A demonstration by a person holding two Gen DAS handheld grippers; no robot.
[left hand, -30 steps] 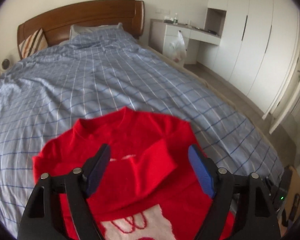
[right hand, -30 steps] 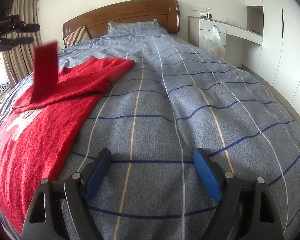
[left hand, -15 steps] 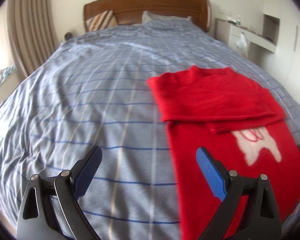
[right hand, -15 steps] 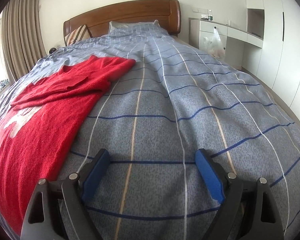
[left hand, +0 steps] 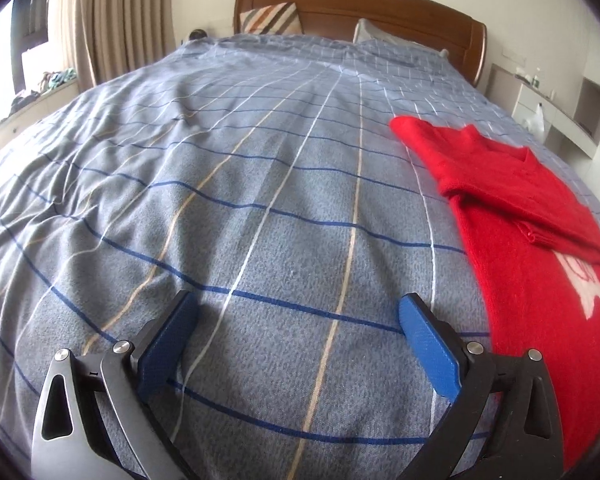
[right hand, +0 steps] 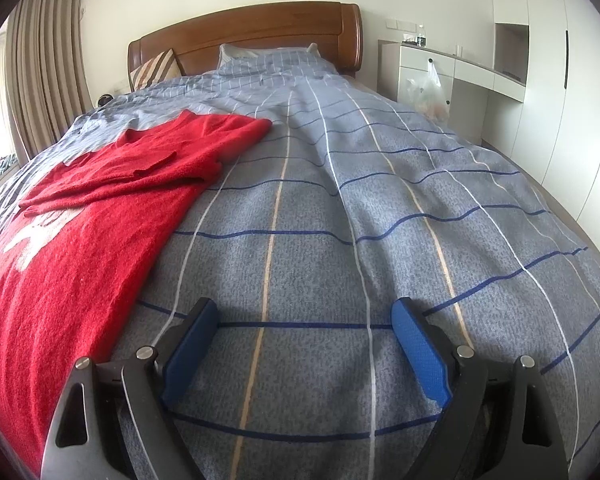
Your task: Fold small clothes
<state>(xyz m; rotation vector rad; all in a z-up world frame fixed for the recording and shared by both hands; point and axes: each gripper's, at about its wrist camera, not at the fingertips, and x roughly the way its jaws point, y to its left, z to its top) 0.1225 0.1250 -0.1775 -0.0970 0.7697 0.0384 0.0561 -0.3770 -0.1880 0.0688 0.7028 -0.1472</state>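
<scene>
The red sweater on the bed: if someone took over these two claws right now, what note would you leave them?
Left claw: open, empty, over bare bedspread, sweater to its right.
Right claw: open, empty, sweater to its left.
Red sweater: flat on the bed between the two claws, collar toward the headboard.
Done: both sleeves folded across the chest.
Left: probably fold the body up from the hem; neither claw touches it yet.
</scene>
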